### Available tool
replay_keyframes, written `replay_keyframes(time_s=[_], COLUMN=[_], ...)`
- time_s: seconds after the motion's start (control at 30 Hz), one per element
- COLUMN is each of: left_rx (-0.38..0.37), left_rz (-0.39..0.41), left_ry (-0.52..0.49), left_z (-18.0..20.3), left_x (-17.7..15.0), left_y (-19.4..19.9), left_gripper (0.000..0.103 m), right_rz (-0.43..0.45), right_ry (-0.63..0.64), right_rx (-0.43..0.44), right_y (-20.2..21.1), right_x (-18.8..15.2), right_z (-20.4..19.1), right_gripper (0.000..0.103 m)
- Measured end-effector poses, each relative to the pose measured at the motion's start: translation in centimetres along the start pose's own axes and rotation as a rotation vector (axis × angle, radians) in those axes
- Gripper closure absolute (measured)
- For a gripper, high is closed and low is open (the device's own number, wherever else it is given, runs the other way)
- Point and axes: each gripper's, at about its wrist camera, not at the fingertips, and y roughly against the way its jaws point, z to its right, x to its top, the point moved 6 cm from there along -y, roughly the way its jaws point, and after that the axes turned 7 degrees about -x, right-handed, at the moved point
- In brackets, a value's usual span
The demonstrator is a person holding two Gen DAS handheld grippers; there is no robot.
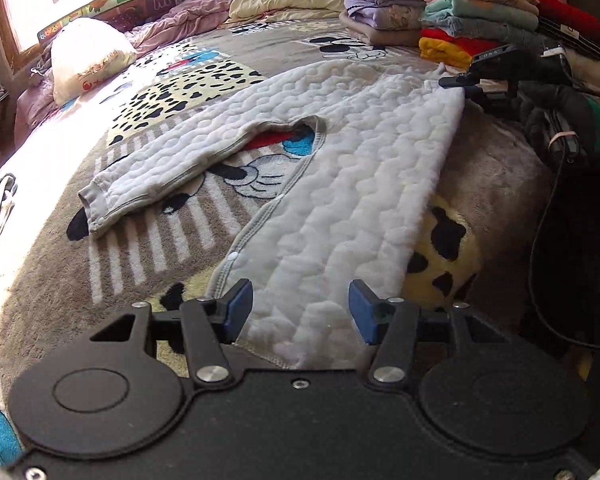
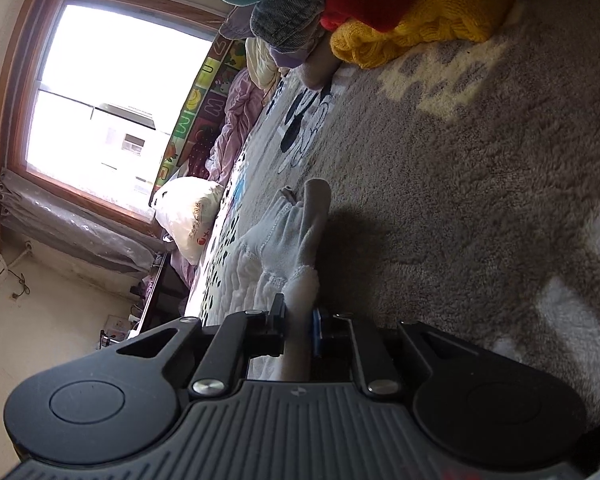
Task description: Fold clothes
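Across frame centre, white quilted garment (image 1: 340,184) runs lower-centre to upper-right; left gripper (image 1: 300,312) jaws apart, right gripper (image 2: 298,328) jaws clamped on it.

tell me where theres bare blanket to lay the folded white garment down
Free patches: the striped stretch of blanket left of the white quilted garment, below its sleeve; also the spotted area between the sleeve and the white bag. Crowded: the far right, where the stacks of folded clothes sit by the right tool.
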Motion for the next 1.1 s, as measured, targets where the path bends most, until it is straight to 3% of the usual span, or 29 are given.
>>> replay_keyframes(time_s=[0.13,0.37,0.5,0.57,0.67,0.87,0.97,1.1], left_rx=[0.093,0.179,0.242,0.233,0.173,0.013,-0.055,-0.143], left_rz=[-0.048,-0.096,-0.133,-0.163,-0.147,0.133,0.204,0.233], left_ry=[-0.17,-0.389,-0.473,-0.494,-0.442,-0.009,0.112,0.279], left_z=[2.9,5.5,6.3,6.5,6.0,0.7,-1.1,-2.2], left_x=[-1.0,-2.2,-2.9,-3.3,-1.9,8.1,13.7,20.4], left_y=[-2.0,-3.1,-3.7,-4.0,-3.0,-0.6,-2.6,-6.8], left_gripper=[0.05,0.042,0.042,0.042,0.042,0.043,0.044,0.049], right_rz=[0.079,0.068,0.067,0.07,0.068,0.051,0.052,0.062], right_ry=[-0.073,-0.116,-0.09,-0.047,-0.003,0.07,0.052,0.079], right_rx=[-0.002,-0.017,-0.001,-0.005,-0.008,-0.059,-0.049,-0.043], right_y=[1.3,2.0,1.5,1.1,0.4,0.2,0.3,0.2], right_x=[0.7,0.5,0.6,0.7,0.9,0.6,0.8,1.2], right_z=[1.0,2.6,2.1,1.5,1.1,0.6,0.8,0.3], right_gripper=[0.092,0.091,0.079,0.075,0.074,0.081,0.08,0.076])
